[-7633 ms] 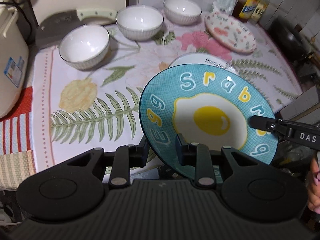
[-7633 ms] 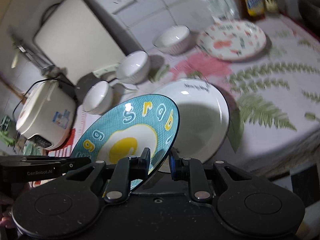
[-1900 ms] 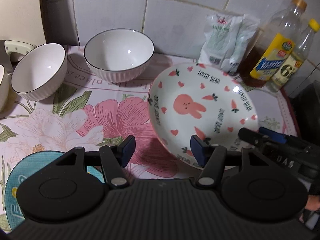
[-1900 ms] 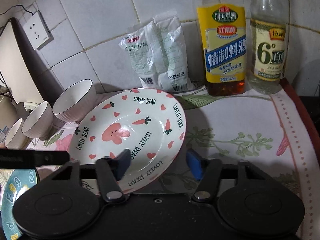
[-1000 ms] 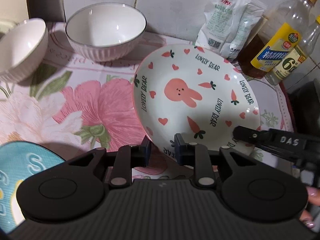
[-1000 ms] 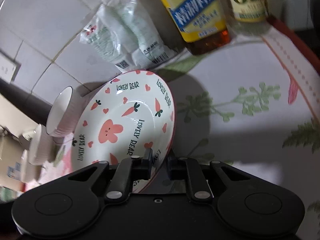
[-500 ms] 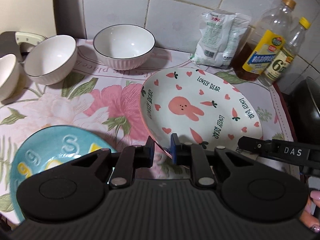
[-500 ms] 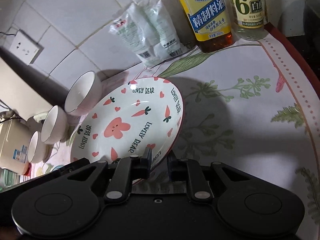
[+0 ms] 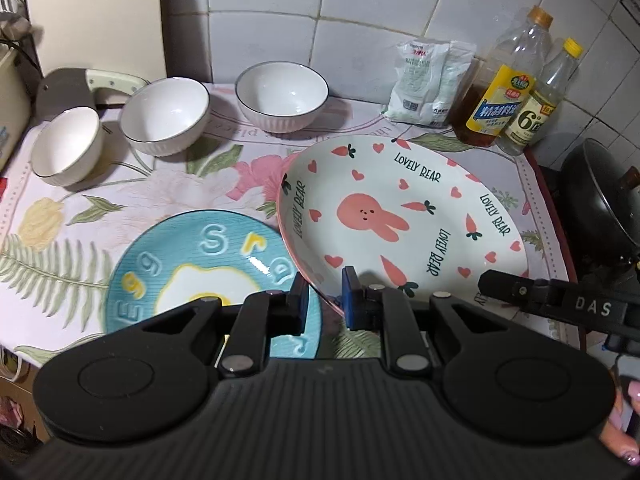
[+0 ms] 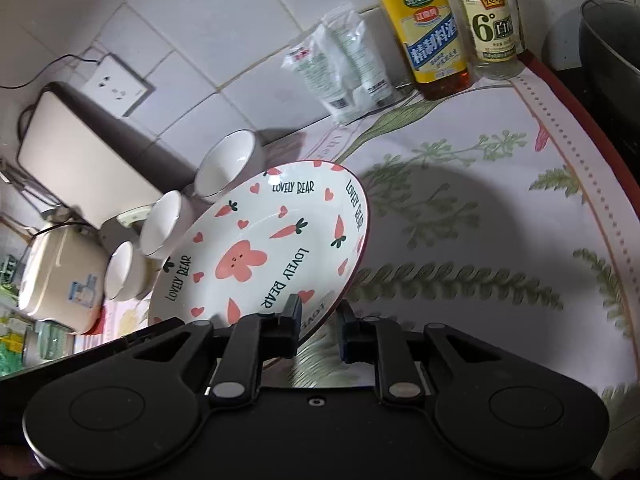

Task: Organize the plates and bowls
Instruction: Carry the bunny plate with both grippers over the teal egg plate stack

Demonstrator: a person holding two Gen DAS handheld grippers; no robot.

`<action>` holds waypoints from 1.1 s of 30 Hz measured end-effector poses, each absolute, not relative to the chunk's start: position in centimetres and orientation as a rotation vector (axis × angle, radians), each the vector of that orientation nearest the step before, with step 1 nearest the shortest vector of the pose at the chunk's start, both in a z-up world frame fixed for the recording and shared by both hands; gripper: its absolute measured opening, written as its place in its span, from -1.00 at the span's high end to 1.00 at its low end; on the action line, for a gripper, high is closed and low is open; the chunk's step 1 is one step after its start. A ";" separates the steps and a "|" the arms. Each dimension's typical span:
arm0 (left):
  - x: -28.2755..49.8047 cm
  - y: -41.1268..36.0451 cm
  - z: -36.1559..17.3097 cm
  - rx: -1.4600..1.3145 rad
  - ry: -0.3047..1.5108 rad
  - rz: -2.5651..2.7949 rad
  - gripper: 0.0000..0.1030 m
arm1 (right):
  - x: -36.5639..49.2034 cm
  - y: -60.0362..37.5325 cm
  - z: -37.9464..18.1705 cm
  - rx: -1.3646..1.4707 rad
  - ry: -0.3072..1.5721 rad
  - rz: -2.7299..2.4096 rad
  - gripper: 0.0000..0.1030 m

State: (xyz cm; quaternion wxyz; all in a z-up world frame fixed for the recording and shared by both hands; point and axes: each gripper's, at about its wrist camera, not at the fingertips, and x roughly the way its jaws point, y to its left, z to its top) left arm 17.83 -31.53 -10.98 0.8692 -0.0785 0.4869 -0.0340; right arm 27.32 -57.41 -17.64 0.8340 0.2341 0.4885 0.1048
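The white bunny plate (image 9: 400, 216) with pink hearts and carrots hangs lifted above the flowered tablecloth (image 9: 52, 232), held by both grippers. My left gripper (image 9: 324, 300) is shut on its near left rim. My right gripper (image 10: 318, 322) is shut on its near right rim, and the plate (image 10: 260, 252) tilts up in that view. The blue egg plate (image 9: 200, 268) lies flat at the near left, partly under the bunny plate's edge. Three white bowls (image 9: 280, 94) (image 9: 166, 114) (image 9: 66, 144) stand in a row at the back left.
A white packet (image 9: 430, 80) and two bottles (image 9: 508, 92) (image 9: 540, 108) stand against the tiled wall at the back right. A black wok (image 9: 604, 196) sits off the right edge. A rice cooker (image 10: 60, 276) and a cutting board (image 10: 80, 152) stand at the far left.
Both grippers closed on the bunny plate's rim, then lifted it and carried it back toward the near side; the blue egg plate has come more into view at the left.
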 end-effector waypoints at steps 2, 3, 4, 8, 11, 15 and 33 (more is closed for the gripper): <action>16.9 -31.0 -10.3 -0.164 1.010 -0.071 0.71 | 26.5 -56.8 -17.0 0.487 1.032 0.231 0.57; 16.5 -30.7 -10.0 -0.166 1.006 -0.069 0.71 | 26.0 -56.6 -16.7 0.486 1.027 0.233 0.57; 16.0 -30.4 -9.7 -0.167 1.001 -0.068 0.71 | 25.6 -56.3 -16.4 0.484 1.024 0.237 0.57; 14.6 -29.0 -8.7 -0.177 0.995 -0.066 0.70 | 24.3 -54.9 -15.5 0.464 1.018 0.256 0.57; 13.5 -27.8 -8.4 -0.186 0.994 -0.065 0.70 | 23.4 -53.7 -15.0 0.449 1.015 0.268 0.57; 12.2 -26.2 -8.2 -0.193 0.992 -0.050 0.70 | 22.6 -52.0 -14.7 0.438 1.019 0.291 0.56; 10.9 -19.7 -11.5 -0.250 1.049 -0.028 0.70 | 21.8 -45.9 -17.6 0.436 1.086 0.313 0.56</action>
